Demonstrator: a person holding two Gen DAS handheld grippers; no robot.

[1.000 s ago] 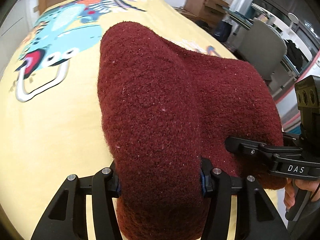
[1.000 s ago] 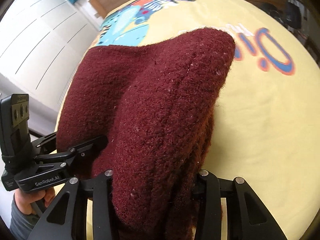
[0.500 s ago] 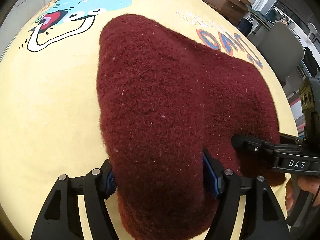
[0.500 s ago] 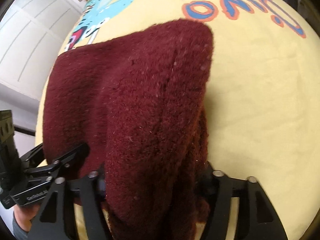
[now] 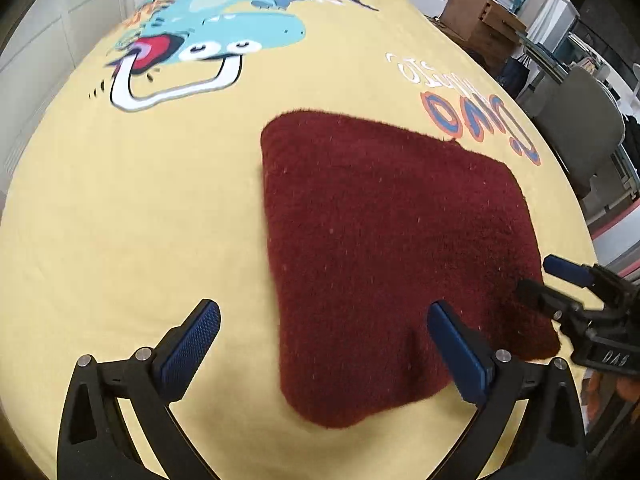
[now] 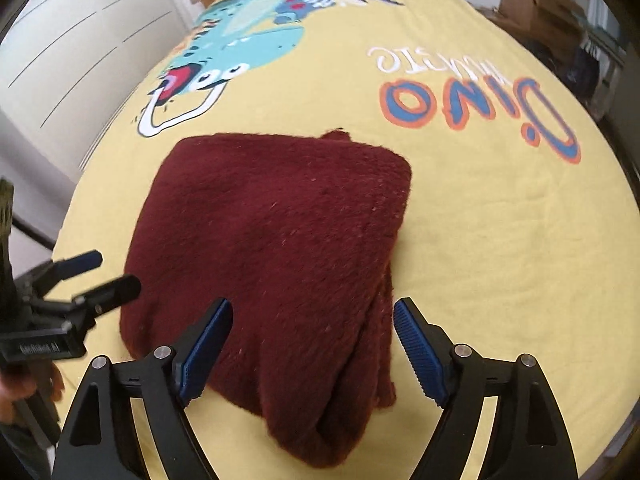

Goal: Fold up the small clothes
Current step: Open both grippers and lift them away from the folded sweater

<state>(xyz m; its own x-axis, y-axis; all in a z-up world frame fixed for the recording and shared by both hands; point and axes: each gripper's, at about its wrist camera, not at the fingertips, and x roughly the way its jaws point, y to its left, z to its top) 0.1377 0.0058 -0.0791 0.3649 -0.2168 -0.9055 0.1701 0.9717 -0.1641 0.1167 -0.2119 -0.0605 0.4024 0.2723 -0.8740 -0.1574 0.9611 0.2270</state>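
Note:
A dark red fuzzy garment [image 5: 384, 248] lies folded flat on the yellow dinosaur-print bedspread [image 5: 140, 220]; it also shows in the right wrist view [image 6: 272, 248]. My left gripper [image 5: 320, 344] is open and empty, its fingers hovering over the garment's near left edge. My right gripper [image 6: 312, 340] is open and empty over the garment's near right part. The right gripper also shows in the left wrist view [image 5: 548, 280], and the left gripper in the right wrist view [image 6: 100, 276], each beside the garment.
The bedspread [image 6: 500, 240] carries a blue dinosaur print [image 5: 224, 40] and "Dino" lettering [image 6: 480, 108]. White cupboard doors [image 6: 60, 60] stand left of the bed. Cardboard boxes [image 5: 480, 20] and a grey chair [image 5: 576, 128] stand right of it.
Both grippers opened and let go of the red garment. It dropped from a lifted drape to lying flat on the bed, and both grippers pulled back a little.

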